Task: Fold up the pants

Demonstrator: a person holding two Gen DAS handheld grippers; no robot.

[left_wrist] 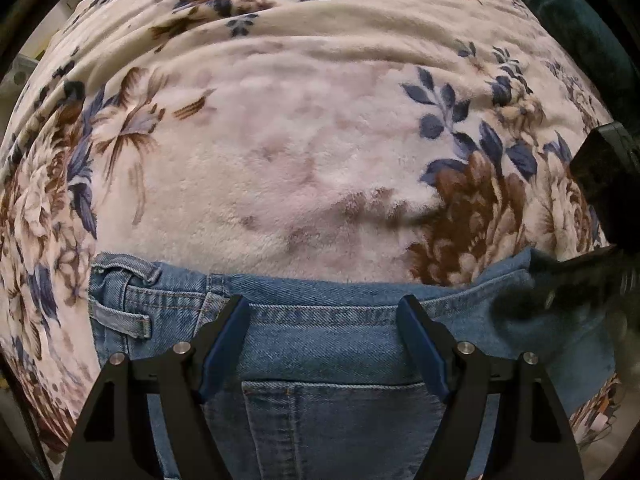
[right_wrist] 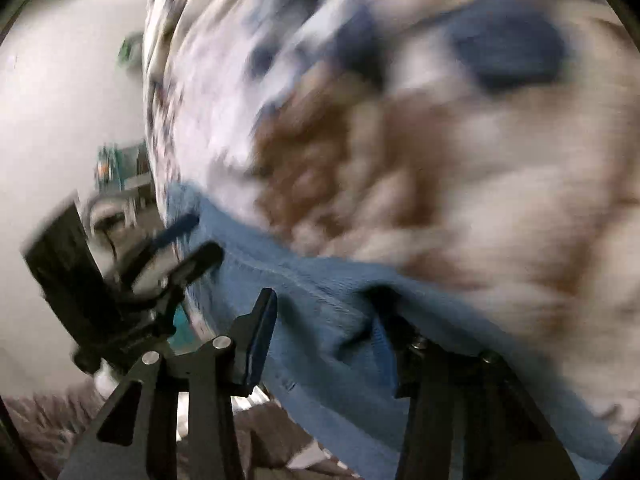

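— On the bed, over the cream fleece blanket with brown and blue flowers, where do the blue denim pants lie now?

— They lie at the near edge of the blanket, with the waistband and a belt loop turned toward the far side.

— And the left tongs?

— They stand wide apart above the waistband and hold nothing.

— The right tongs?

— That view is very blurred. One finger is beside the denim edge, and the other seems to be under the cloth. I cannot tell if they grip it.

— How far is the folding?

— I judge it early or middle. I see only the waistband part, so the legs are hidden. At least one more fold seems left.
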